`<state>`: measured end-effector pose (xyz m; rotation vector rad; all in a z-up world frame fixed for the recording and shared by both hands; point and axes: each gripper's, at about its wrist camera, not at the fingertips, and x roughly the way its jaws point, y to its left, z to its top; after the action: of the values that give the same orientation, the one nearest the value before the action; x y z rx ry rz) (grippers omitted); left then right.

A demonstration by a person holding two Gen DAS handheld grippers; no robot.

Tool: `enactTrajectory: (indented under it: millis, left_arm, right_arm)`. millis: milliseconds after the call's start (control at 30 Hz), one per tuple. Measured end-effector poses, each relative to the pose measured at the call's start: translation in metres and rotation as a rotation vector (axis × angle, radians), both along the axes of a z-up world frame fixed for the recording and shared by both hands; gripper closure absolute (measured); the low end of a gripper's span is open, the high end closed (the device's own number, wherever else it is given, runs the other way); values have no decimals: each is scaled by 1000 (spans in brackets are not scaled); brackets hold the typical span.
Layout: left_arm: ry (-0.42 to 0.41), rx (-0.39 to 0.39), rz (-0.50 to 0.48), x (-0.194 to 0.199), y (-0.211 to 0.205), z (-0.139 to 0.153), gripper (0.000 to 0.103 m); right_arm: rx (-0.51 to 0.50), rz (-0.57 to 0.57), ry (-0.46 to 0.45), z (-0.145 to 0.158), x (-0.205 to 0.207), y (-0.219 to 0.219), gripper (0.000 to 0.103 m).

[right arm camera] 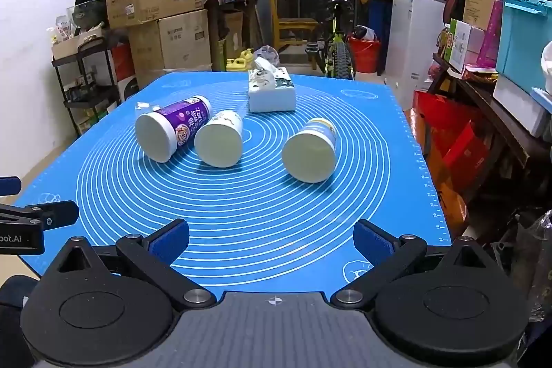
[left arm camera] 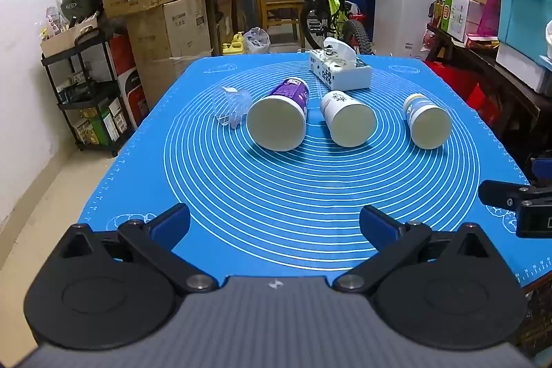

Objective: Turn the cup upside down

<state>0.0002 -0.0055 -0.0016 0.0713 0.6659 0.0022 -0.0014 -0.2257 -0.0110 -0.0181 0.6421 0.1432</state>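
Left wrist view, tool: We are seeing the left tool (left arm camera: 275, 223) standing wide, both blue pads apart and holding nothing, low over the near edge of the blue mat (left arm camera: 310, 195) on the tabletop.
Left wrist view, cups: Three paper cups are lying on their sides in a row, mouths facing us: the purple cup (left arm camera: 281, 118), the middle white cup (left arm camera: 346, 118) and the right cup (left arm camera: 426, 121).
Left wrist view, extras: A clear plastic cup (left arm camera: 233, 107) is lying just beside the purple cup, on its left. A tissue box (left arm camera: 339, 69) is sitting behind the row.
Right wrist view, tool: The right tool (right arm camera: 271, 238) is likewise standing wide and empty, near the mat's front edge.
Right wrist view, cups: The right cup (right arm camera: 310, 150) is lying nearest this tool, well apart from the other two; the purple cup (right arm camera: 172, 131) and the middle white cup (right arm camera: 220, 138) are close together, possibly touching.
Step in hand: We are judging this as the approach stage; no cup is gripped or turned yet.
Next move: We are expecting a tool to reach forward, close across one cup's wall, lift, rotate the mouth downward and set the rim on the mat.
View differences: The left view is showing the clear cup plainly; the right view is showing only a sliver of it behind the purple cup. Each view is catching the other tool at its edge.
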Motion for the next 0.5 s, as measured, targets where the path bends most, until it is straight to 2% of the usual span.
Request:
enactTrajectory:
  millis: [500]
  left_arm:
    - [7,15,-11,0,-6,-4,0]
  right_arm:
    - [0,2,8,-1,5,-3,2]
